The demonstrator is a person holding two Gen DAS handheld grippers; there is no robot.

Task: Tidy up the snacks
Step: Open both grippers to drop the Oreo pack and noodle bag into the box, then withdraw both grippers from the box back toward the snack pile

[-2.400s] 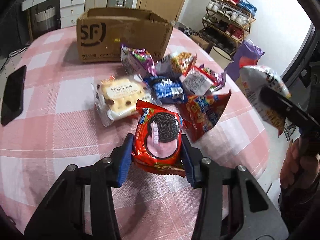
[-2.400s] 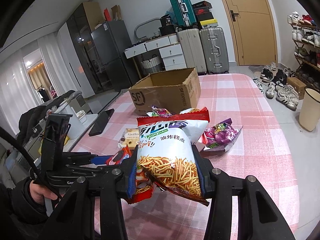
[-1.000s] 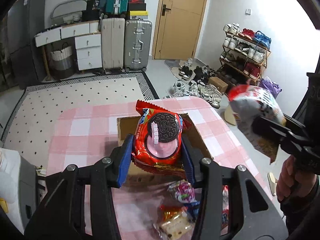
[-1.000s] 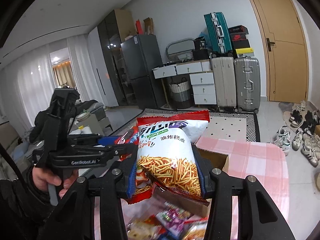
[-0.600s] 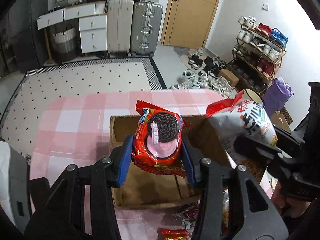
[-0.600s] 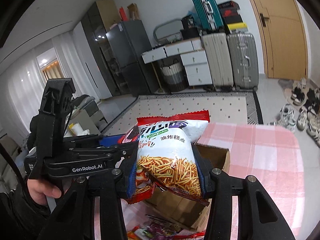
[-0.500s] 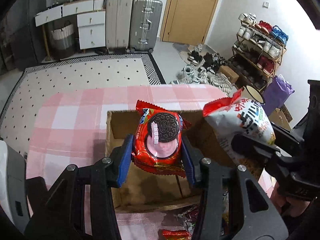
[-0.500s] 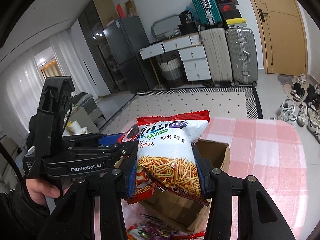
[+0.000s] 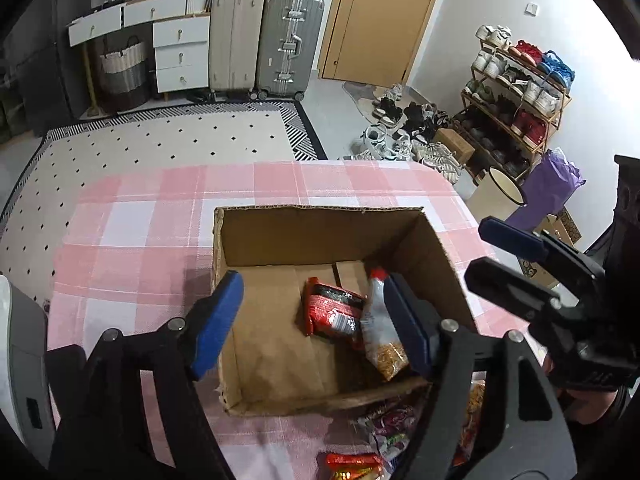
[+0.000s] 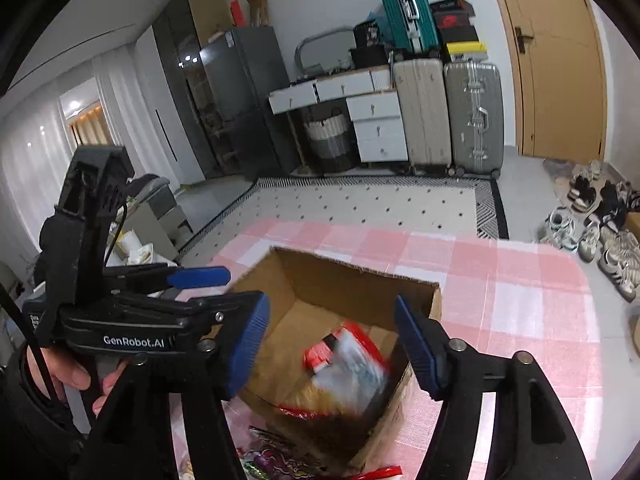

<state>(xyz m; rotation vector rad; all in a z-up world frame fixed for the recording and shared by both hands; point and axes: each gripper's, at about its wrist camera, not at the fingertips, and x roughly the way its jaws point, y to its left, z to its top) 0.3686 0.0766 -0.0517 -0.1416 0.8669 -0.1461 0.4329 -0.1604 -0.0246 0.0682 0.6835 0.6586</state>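
An open cardboard box stands on the pink checked table. Inside it lie a red cookie pack and, at its right, a white bag of fried sticks. My left gripper hovers over the box, jaws opening, nothing between its blue pads. My right gripper hangs at the box's right side. In the right wrist view my right gripper is also opening and empty above the box. The white bag shows blurred below it, over the red pack. My left gripper is beside it, left.
Several loose snack packs lie on the table at the box's near side. A hand holds the left gripper's handle. Beyond the table are a dotted rug, suitcases, a shoe rack and a white bin.
Both grippers sank over the box, then opened. The red cookie pack left my left gripper and the white bag left my right gripper; both are now inside the box.
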